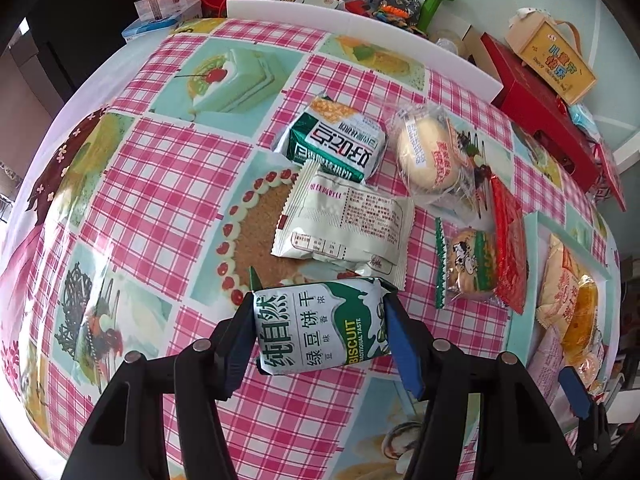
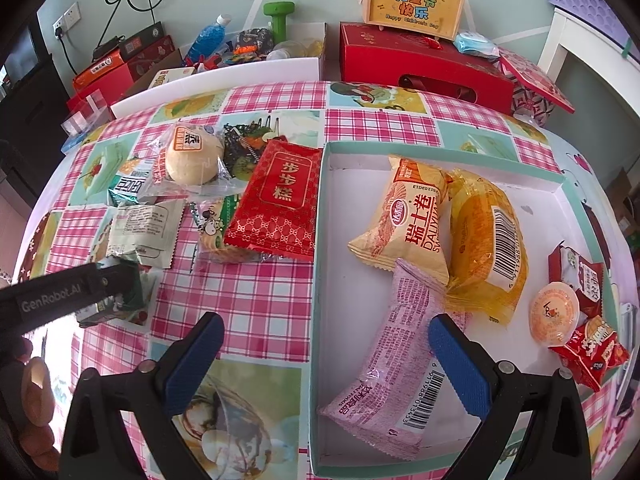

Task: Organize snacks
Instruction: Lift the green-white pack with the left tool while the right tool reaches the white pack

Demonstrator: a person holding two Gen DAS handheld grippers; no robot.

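Observation:
My left gripper is shut on a green-and-white biscuit pack and holds it above the checked tablecloth. It also shows at the left of the right wrist view. My right gripper is open and empty over the near left wall of a teal-rimmed white tray. The tray holds a pink pack, a yellow Swiss roll pack, an orange bag and small red snacks. Loose on the cloth lie a red cake pack, a round bun, a white pack and a green pack.
A cartoon cookie pack lies under the red pack's edge. Behind the table stand a red gift box, a yellow children's day box, a green dumbbell and a white box of clutter.

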